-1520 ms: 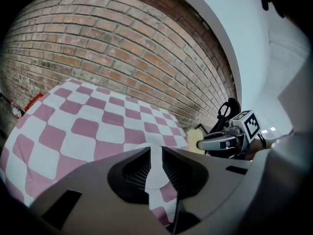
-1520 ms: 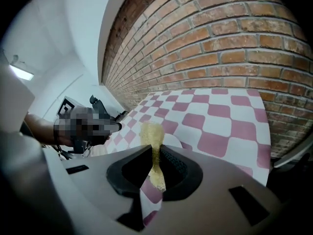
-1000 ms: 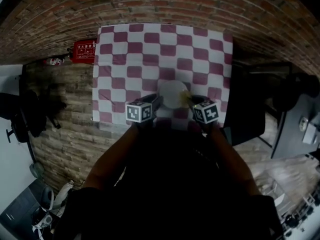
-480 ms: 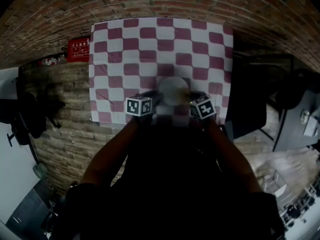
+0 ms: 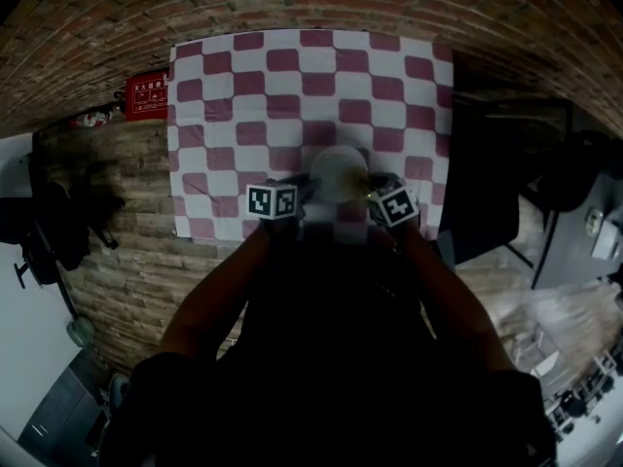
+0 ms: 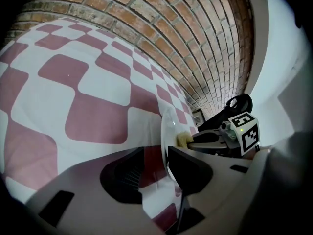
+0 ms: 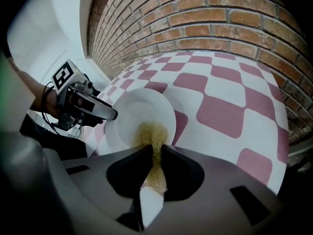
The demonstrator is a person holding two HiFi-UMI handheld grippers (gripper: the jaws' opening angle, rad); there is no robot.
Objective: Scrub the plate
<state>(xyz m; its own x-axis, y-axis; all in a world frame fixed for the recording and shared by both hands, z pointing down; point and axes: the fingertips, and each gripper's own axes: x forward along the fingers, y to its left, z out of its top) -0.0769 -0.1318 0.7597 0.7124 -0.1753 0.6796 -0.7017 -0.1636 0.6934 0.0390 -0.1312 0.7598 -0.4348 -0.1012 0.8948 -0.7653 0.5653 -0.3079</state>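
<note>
A white plate (image 5: 337, 170) lies on the red-and-white checked cloth near the table's front edge. My left gripper (image 5: 304, 191) is at its left rim. In the left gripper view the plate (image 6: 165, 124) shows edge-on, its rim between the jaws of the left gripper (image 6: 155, 153). These jaws have just been opening, and cloth shows in the gap beside the rim. My right gripper (image 7: 155, 151) is shut on a yellow sponge (image 7: 152, 133), which rests on the inside of the plate (image 7: 142, 106). The left gripper (image 7: 110, 114) shows at the plate's far rim there.
The checked cloth (image 5: 292, 95) covers the whole table. A brick wall (image 7: 220, 18) rises just behind it. A red sign (image 5: 146, 93) sits at the left on the brick floor. Dark furniture (image 5: 496, 173) stands close to the table's right side.
Both grippers and the plate have sunk a little toward the cloth and now sit slightly closer together. The sponge stays on the plate.
</note>
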